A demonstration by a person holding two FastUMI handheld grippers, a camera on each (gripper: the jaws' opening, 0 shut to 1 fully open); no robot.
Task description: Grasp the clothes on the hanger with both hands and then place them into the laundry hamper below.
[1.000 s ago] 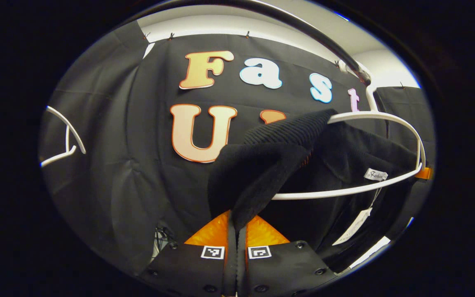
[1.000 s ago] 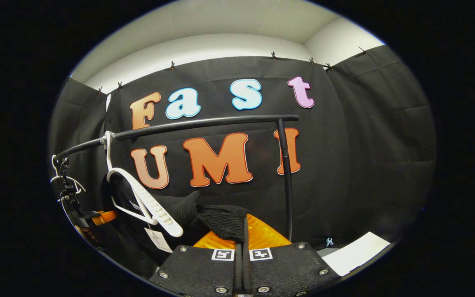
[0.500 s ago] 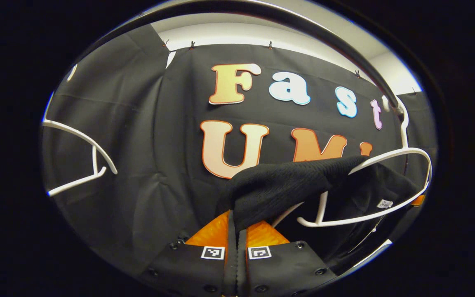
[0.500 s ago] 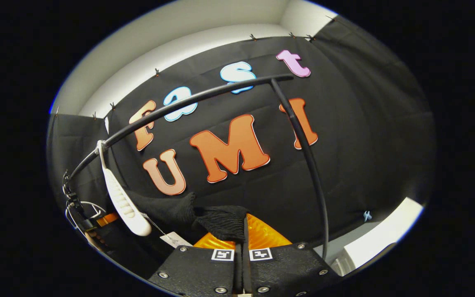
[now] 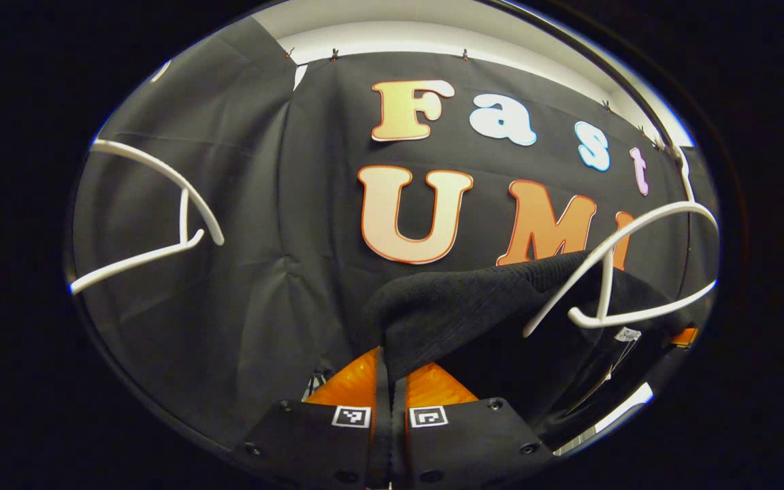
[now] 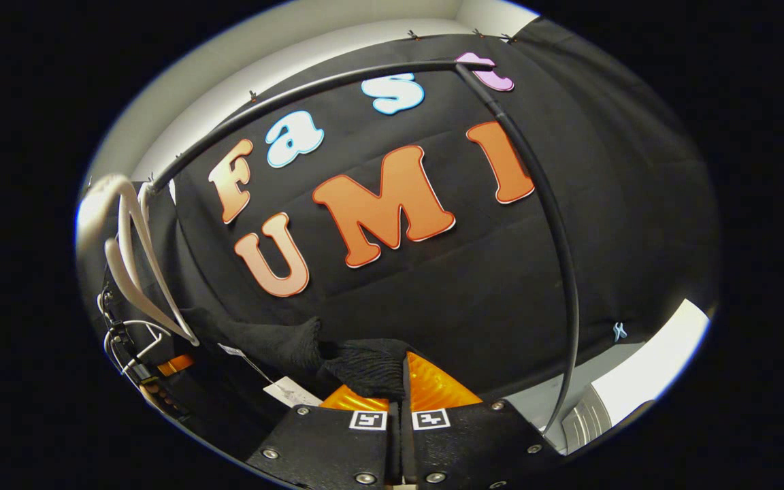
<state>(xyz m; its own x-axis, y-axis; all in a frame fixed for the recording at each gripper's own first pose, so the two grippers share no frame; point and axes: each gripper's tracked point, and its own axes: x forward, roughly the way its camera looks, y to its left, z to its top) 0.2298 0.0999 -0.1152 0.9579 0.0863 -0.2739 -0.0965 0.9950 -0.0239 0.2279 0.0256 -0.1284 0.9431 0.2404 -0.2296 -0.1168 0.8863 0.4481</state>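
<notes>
Both tongs, left [image 5: 390,371] and right [image 6: 402,381], were clamped on the black garment [image 5: 474,306], slung between them below the white hanger [image 5: 627,272].

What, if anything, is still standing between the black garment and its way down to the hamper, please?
Both tongs, left and right, already clamp the black garment. The white hanger sits against its upper edge; whether it is free is unclear. No hamper is seen.

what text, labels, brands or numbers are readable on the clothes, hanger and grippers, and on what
Neck label on the black garment: too small and blurred to read.
Paper hang tag: print too small to read.
Square markers on left gripper and right gripper: black-and-white patterns, no words.
White hanger: no text visible.
</notes>
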